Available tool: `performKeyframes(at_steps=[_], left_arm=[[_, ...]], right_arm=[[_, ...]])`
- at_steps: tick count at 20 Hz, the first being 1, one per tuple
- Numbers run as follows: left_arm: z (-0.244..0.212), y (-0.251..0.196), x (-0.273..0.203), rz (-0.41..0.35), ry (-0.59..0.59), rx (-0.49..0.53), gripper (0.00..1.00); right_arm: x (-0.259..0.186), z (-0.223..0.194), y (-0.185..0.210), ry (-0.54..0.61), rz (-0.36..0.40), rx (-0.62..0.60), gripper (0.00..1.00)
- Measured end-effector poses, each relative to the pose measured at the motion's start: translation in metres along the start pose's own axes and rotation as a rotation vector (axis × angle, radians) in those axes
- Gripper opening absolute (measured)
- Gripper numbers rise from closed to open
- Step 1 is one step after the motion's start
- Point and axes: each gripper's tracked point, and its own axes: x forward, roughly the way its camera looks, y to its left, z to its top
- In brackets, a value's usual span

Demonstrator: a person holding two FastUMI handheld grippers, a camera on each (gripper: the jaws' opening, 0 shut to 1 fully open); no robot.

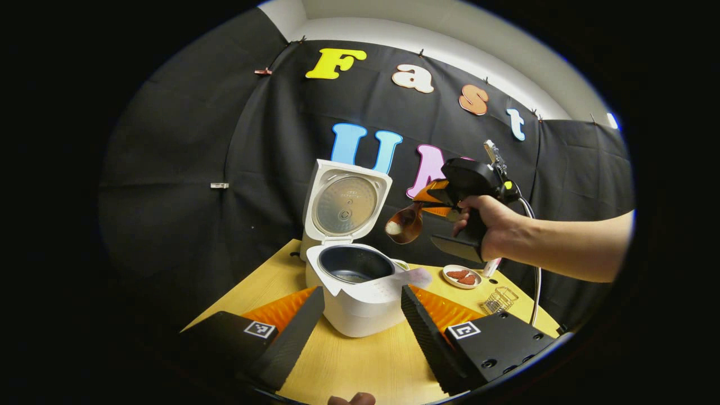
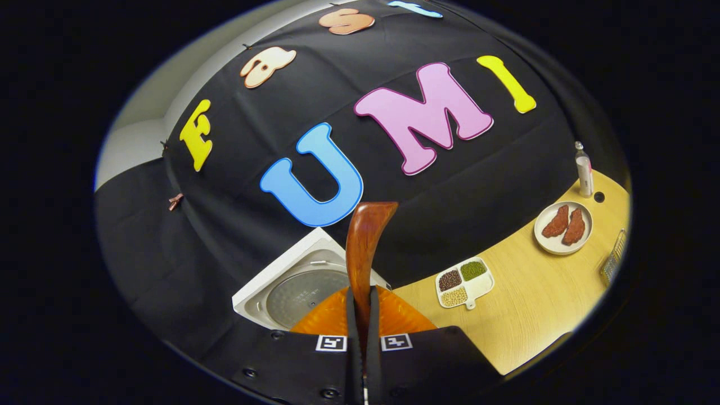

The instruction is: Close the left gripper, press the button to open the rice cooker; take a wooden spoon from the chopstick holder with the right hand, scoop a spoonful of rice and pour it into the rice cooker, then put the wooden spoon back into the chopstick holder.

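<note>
A white rice cooker stands on the wooden table with its lid raised and its dark inner pot showing. My left gripper is open, its fingers spread to either side of the cooker's front. A hand holds my right gripper above and to the right of the pot. It is shut on a wooden spoon, whose bowl carries a little white rice. In the right gripper view the spoon handle rises from my shut right gripper, with the cooker lid below it.
A plate of reddish-brown pieces, a wire basket and a slim bottle sit on the table's right side. A divided dish of beans lies near the cooker. The table's front edge is close.
</note>
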Motion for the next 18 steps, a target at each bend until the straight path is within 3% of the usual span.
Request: performKeyframes(at_steps=[5,11,18], left_arm=[[-0.009,0.008,0.002,0.028,0.019,-0.022,0.95],[-0.020,0.014,0.003,0.036,0.027,-0.048,0.95],[-0.028,0.016,0.006,0.045,0.018,-0.058,0.95]], right_arm=[[0.015,-0.015,0.012,0.009,0.002,-0.178,0.07],[0.028,-0.036,0.037,0.015,0.057,-0.391,0.07],[0.020,-0.052,0.071,-0.023,0.142,-0.763,0.07]])
